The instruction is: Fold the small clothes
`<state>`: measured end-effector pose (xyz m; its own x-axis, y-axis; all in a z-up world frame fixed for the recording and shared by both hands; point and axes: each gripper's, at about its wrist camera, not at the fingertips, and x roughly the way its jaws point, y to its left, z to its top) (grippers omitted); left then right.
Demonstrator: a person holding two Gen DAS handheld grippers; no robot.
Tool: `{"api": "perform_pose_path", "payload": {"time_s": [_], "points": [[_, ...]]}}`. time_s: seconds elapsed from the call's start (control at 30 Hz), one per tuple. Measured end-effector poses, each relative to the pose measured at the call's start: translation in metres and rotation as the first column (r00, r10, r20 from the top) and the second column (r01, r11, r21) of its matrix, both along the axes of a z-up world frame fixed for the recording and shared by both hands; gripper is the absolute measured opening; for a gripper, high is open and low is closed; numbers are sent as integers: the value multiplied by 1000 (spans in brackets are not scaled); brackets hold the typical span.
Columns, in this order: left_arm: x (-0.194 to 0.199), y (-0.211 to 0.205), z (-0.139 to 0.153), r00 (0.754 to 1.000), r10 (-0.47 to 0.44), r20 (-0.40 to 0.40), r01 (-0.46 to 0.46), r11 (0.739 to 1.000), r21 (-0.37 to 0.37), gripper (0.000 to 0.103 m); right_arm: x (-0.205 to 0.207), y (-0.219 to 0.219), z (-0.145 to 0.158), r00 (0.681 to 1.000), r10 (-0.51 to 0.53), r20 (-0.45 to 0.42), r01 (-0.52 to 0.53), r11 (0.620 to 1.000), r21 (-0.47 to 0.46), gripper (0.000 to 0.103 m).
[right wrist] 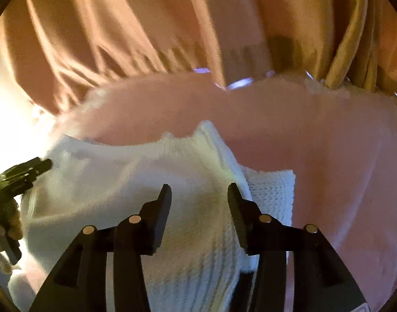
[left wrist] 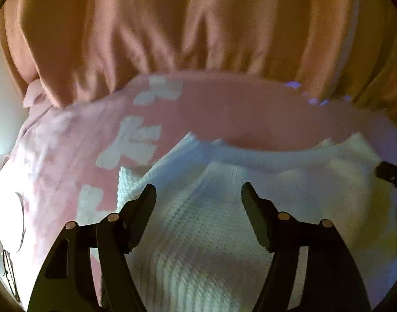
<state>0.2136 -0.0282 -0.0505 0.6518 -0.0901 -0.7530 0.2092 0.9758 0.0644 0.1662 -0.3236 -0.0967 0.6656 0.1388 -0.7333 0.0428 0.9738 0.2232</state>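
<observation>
A white knitted garment [left wrist: 214, 221] lies on a pink blanket [left wrist: 224, 109] with white patterns. My left gripper [left wrist: 198, 195] is open just above the garment's left part, nothing between its fingers. My right gripper [right wrist: 199, 195] is open over the garment's right part [right wrist: 151, 176], beside a folded white edge [right wrist: 273, 189]. The right gripper's tip shows at the right edge of the left wrist view [left wrist: 390, 175]. The left gripper shows at the left edge of the right wrist view [right wrist: 24, 171].
An orange-tan curtain [left wrist: 185, 26] hangs behind the pink blanket; it also shows in the right wrist view [right wrist: 120, 31]. Bright light glares at the left edge. Small shiny violet bits [right wrist: 240, 83] lie at the blanket's far edge.
</observation>
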Motion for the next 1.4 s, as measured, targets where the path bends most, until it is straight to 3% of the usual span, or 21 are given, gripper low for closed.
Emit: {"api": "perform_pose_path", "payload": {"time_s": [0.03, 0.07, 0.1, 0.13, 0.17, 0.2, 0.3, 0.43, 0.5, 0.57, 0.63, 0.7, 0.87, 0.97, 1.03, 1.13, 1.23, 1.3, 1.4], "points": [[8, 2, -10, 1000, 15, -14, -15, 1000, 2, 60, 5, 1, -7, 1000, 2, -18, -2, 1000, -17, 45], [14, 6, -17, 999, 28, -31, -28, 1000, -4, 42, 8, 2, -12, 1000, 11, -27, -11, 1000, -25, 44], [19, 9, -23, 998, 36, -60, -37, 999, -16, 32, 9, 3, -14, 1000, 18, -25, -19, 999, -29, 34], [24, 15, -28, 996, 52, -77, -55, 998, -38, 21, 10, 4, -14, 999, 38, -21, -38, 999, -9, 4], [25, 19, -26, 996, 55, -69, -59, 997, -53, 12, 11, 3, -10, 999, 41, -19, -40, 999, 20, 4], [26, 21, -24, 997, 52, -62, -56, 996, -64, 8, 7, -1, 0, 1000, 21, 22, -22, 999, 37, 4], [36, 34, -13, 993, 118, -18, -119, 989, -90, 9, 5, -15, 17, 993, -46, 111, 38, 997, 68, 4], [56, 42, -20, 987, 138, -83, -147, 982, -119, 12, 21, -26, -8, 996, -93, -1, 92, 994, 65, 5], [47, 47, -9, 990, 121, -76, -132, 976, -171, 15, 8, -29, -3, 994, -105, 32, 101, 989, 108, 10], [31, 50, 4, 994, 102, -44, -108, 976, -190, 29, -14, -29, 8, 991, -107, 76, 97, 987, 129, 15], [6, 54, 19, 996, 88, 11, -85, 983, -165, 37, -39, -26, 14, 989, -107, 105, 92, 985, 145, 23], [-16, 56, 27, 996, 78, 32, -74, 989, -129, 38, -62, -22, 14, 988, -115, 106, 98, 983, 152, 27], [-62, 59, 34, 997, 72, 17, -70, 994, -89, 43, -120, -2, 7, 988, -127, 92, 122, 991, 61, 36], [-80, 58, 30, 998, 68, 10, -67, 996, -53, 47, -143, 3, 1, 989, -125, 82, 120, 991, 66, 36], [-90, 54, 26, 998, 64, 14, -64, 998, -18, 47, -147, 5, -8, 991, -124, 56, 119, 989, 86, 36], [-101, 53, 21, 997, 71, 5, -71, 997, -19, 47, -144, 6, -23, 990, -143, -2, 143, 990, 12, 35], [-107, 55, 16, 996, 82, -28, -83, 996, -37, 47, -151, -1, -24, 986, -159, -40, 162, 983, 84, 35], [-112, 55, 12, 996, 87, -35, -88, 996, -28, 49, -157, -4, -16, 985, -172, -8, 172, 979, 111, 35], [-117, 62, 8, 993, 109, -44, -111, 993, -41, 59, -163, -5, -10, 982, -186, 2, 185, 976, 117, 35]]}}
